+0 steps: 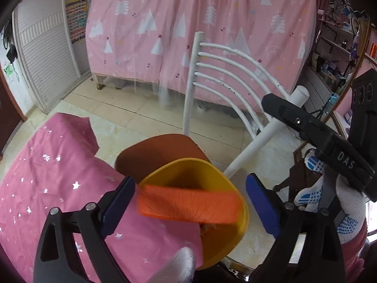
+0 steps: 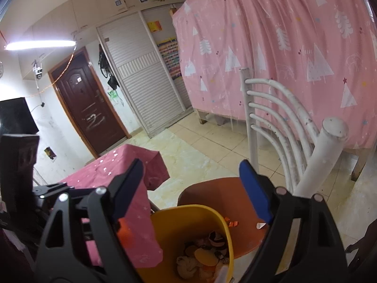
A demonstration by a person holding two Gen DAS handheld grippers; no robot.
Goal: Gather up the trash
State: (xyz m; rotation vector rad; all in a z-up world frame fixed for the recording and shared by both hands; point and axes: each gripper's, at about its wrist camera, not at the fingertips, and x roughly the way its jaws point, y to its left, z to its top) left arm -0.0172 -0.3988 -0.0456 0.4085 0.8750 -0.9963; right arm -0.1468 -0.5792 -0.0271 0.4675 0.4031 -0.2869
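Two wide grippers, left gripper (image 1: 190, 202), right gripper (image 2: 190, 188), above yellow bin (image 2: 174, 224), trash (image 2: 205, 254) inside.

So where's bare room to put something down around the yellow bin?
Bare: the pink tablecloth left of the yellow bin, and the back of the chair seat. Crowded: the seat's strip by the bin, with paper scraps.

A pink curtain (image 2: 294, 54) printed with white trees hangs behind a white metal chair (image 2: 280, 127) with an orange seat, beside a pink-clothed table (image 1: 47, 176), on pale floor tiles (image 2: 207, 146), with a brown door (image 2: 87, 103), white louvred cupboard (image 2: 143, 87) and 1 lit tube lamp (image 2: 40, 44).
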